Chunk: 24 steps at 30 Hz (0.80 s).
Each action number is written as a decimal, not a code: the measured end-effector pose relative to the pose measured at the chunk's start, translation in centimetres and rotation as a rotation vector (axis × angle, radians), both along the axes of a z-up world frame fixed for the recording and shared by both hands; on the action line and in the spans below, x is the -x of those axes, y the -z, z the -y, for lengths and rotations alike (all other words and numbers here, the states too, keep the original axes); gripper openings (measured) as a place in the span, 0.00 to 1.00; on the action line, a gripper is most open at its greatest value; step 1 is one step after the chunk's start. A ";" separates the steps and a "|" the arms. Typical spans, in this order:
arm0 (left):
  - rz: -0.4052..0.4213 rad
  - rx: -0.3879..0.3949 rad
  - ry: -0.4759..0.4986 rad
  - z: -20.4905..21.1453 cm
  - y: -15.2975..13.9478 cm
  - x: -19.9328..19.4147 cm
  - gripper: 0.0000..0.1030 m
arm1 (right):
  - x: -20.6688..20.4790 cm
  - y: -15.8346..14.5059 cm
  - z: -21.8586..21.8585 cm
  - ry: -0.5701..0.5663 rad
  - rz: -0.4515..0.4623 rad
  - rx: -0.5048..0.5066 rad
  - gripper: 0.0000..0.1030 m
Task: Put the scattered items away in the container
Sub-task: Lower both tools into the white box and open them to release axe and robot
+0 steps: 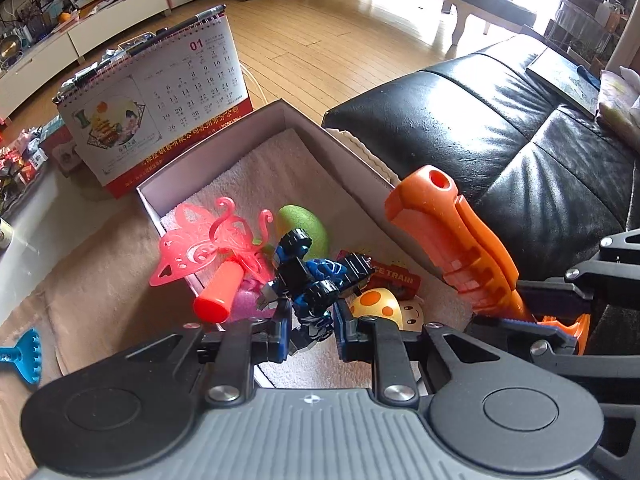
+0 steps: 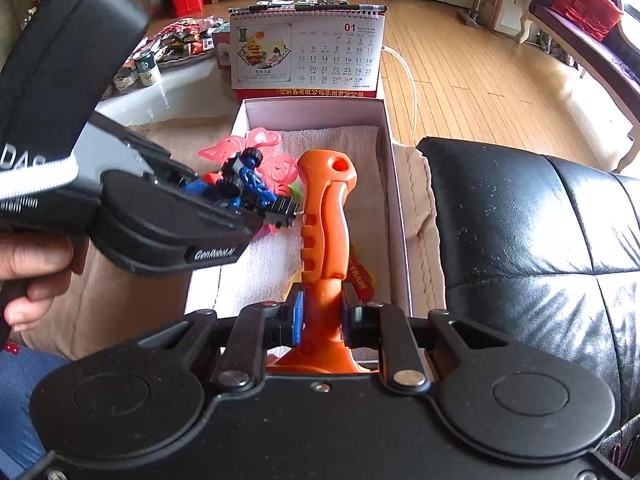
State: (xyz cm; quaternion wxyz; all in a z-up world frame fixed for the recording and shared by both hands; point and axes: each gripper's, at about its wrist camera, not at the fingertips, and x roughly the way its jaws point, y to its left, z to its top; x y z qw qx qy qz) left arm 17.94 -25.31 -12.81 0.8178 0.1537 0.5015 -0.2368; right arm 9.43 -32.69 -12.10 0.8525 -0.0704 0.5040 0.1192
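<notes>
Left gripper (image 1: 310, 330) clamped on the blue-and-black robot toy (image 1: 316, 280), pads pinching its lower body, toy hanging over the near end of the box (image 1: 224, 152). Right gripper (image 2: 322, 322) clamped on the narrow neck of the orange plastic toy handle (image 2: 326, 216), handle sticking up and away toward 12 o'clock, hole at its top end, also over the box. In the right wrist view the left gripper sits at 9 o'clock of the orange handle, held by a person's hand (image 2: 36, 276); the robot toy's tip is just beside the handle, can't tell if touching. Box is an open cardboard one lined with a pale towel (image 1: 280, 168). Already inside: pink butterfly wand (image 1: 212, 248) with its red grip leaning over the left wall, green egg-shaped toy (image 1: 302, 226) at 12 o'clock of the robot, red train (image 1: 394, 278) at 3 o'clock, mushroom toy with orange-spotted cap (image 1: 380, 304) just beside the left gripper's right finger. Blue toy rake (image 1: 22, 356) lies outside the box at 9 o'clock, on the beige cloth (image 1: 100, 280). Desk calendar (image 2: 306, 54) stands just beyond the far wall of the box. Black leather sofa (image 2: 520, 220) at 3 o'clock, beside the box.
</notes>
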 end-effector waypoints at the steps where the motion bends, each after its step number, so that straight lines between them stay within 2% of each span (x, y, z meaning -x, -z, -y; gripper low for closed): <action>1: -0.007 0.007 -0.005 -0.1 0.0 -0.2 0.22 | -0.4 -0.1 0.1 0.003 -0.004 -0.001 0.17; 8: -0.018 0.033 -0.024 -0.9 -0.6 -1.1 0.22 | -3.0 -0.2 1.6 0.052 -0.030 -0.043 0.17; 13: -0.070 0.054 -0.026 -1.3 0.9 -0.9 0.22 | -4.7 0.0 1.7 0.059 -0.032 -0.038 0.17; 21: -0.087 0.029 -0.008 -0.7 2.5 -0.2 0.21 | -7.4 2.2 -0.1 0.044 -0.071 -0.012 0.17; 22: -0.086 0.026 -0.008 -0.8 2.4 -0.2 0.21 | -7.7 2.5 -0.3 0.040 -0.079 -0.011 0.17; 24: -0.078 0.023 -0.008 -1.1 2.4 -0.2 0.24 | -8.3 2.9 -0.7 0.042 -0.084 -0.013 0.24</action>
